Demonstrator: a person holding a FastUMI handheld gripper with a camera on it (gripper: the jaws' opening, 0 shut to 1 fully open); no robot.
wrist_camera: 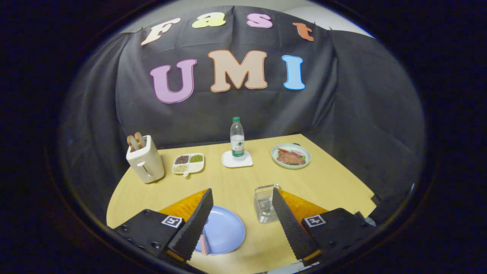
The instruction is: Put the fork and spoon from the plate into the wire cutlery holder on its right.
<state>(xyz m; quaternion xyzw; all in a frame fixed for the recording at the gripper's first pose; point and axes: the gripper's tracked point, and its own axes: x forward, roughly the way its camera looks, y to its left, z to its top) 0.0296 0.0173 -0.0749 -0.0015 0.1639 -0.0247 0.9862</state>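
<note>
Hovering w/ fingers apart over round plate, wire holder.

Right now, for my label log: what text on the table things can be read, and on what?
Water bottle label: print too small to read.
Toaster, blue plate, wire holder: no text.
Fingers, open and empty: no words.

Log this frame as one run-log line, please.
phase: approach | gripper: open, holding nothing, above table | blue plate: between fingers | wire cutlery holder: right of plate, looks empty | striped handle: on plate
</note>
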